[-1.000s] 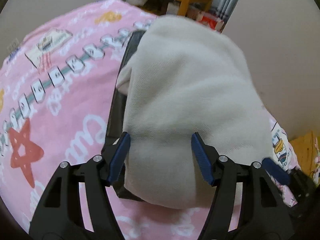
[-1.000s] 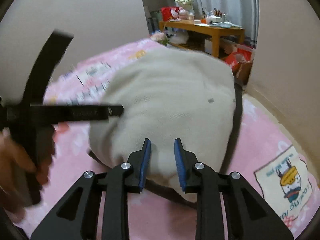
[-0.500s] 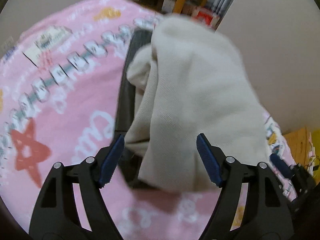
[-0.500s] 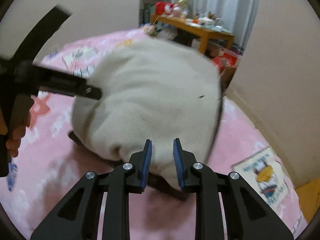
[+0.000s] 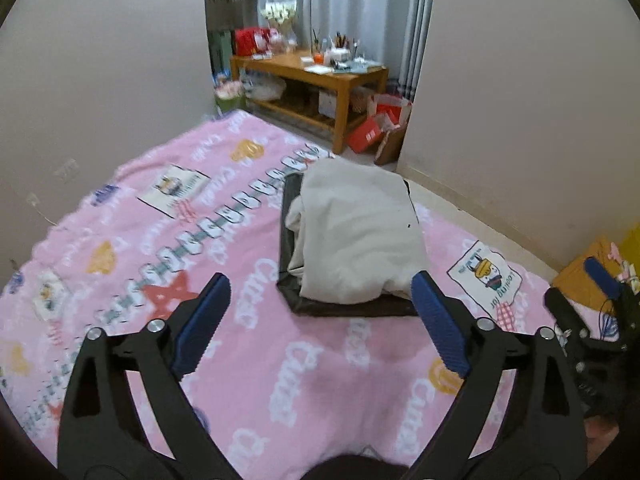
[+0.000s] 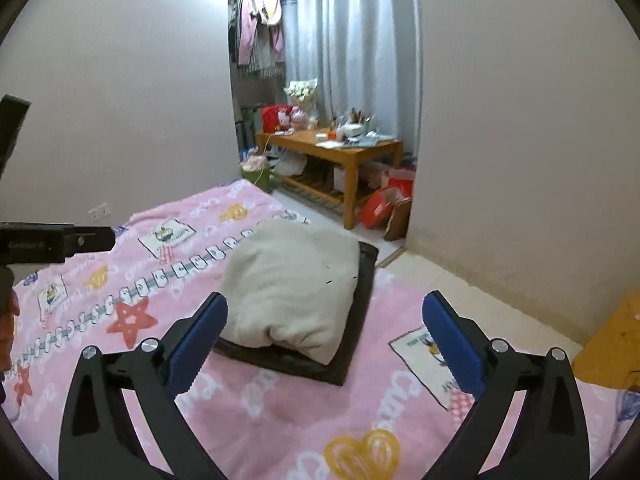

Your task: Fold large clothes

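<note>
Your left gripper (image 5: pixel 320 328) and right gripper (image 6: pixel 326 346) were both opening wide, nothing between their jaws. Beyond them the folded cream garment (image 6: pixel 292 284) lay on a dark board (image 6: pixel 344 364): soft, light, bulky, best pinched at a folded edge.

desk clutter (image 6: pixel 352 128) too small, board (image 5: pixel 352 308) mostly covered

The garment (image 5: pixel 356 236) lies folded on a board (image 5: pixel 352 309), which lies on the blanket (image 5: pixel 304 380); a table (image 5: pixel 320 76) stands behind the blanket, with boxes (image 5: pixel 376 128) on the floor to its right; walls flank both sides
</note>
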The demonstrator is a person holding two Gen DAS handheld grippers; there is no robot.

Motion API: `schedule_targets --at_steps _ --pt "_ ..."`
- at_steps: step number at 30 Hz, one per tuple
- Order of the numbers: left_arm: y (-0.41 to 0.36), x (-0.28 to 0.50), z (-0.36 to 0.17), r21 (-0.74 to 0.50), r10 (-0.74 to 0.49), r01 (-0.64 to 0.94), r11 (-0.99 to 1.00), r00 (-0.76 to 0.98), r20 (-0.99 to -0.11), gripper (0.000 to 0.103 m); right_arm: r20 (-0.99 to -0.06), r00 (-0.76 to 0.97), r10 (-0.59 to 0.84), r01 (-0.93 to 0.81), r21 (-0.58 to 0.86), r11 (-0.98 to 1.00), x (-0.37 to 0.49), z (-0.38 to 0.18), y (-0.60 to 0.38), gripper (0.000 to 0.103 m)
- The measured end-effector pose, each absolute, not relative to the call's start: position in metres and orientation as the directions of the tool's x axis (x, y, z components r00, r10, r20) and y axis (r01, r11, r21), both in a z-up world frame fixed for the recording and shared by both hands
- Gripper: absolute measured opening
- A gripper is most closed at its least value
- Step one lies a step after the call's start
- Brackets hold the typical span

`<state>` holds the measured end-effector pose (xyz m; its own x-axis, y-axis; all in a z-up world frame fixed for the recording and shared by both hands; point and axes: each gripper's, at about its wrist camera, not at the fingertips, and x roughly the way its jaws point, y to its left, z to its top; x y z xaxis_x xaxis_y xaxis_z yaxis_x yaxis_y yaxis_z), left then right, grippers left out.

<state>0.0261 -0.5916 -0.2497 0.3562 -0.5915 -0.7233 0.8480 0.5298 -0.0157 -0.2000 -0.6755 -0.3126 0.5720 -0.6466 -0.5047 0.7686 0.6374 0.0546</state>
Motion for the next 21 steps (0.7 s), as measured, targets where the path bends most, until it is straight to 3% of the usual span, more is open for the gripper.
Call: schedule_targets --at_steps 7,11,14,21 --pt "-0.544 -0.036 -0.214 0.134 -0.552 0.829 0.543 0.473 -0.686 0.096 -0.471 0.551 -0.689 0.811 0.109 0.575 -0.261 -0.272 -0.628 0.095" --pt "-0.522 -0.055 -0.207 0.084 -0.527 0.797 0.598 0.47 -0.708 0.096 -0.53 0.567 -0.631 0.785 0.114 0.609 -0.271 -0.256 -0.611 0.095" --pt "-0.513 -0.062 -0.201 0.024 -0.544 0.815 0.579 0.408 -0.733 0.096 -0.523 0.553 -0.649 0.791 0.085 0.605 -0.28 -0.241 -0.594 0.095" --pt "-0.498 -0.079 -0.192 0.047 -0.541 0.851 0.523 0.374 -0.753 0.096 -0.57 0.48 -0.667 0.826 0.037 0.562 -0.28 -0.223 -0.58 0.095"
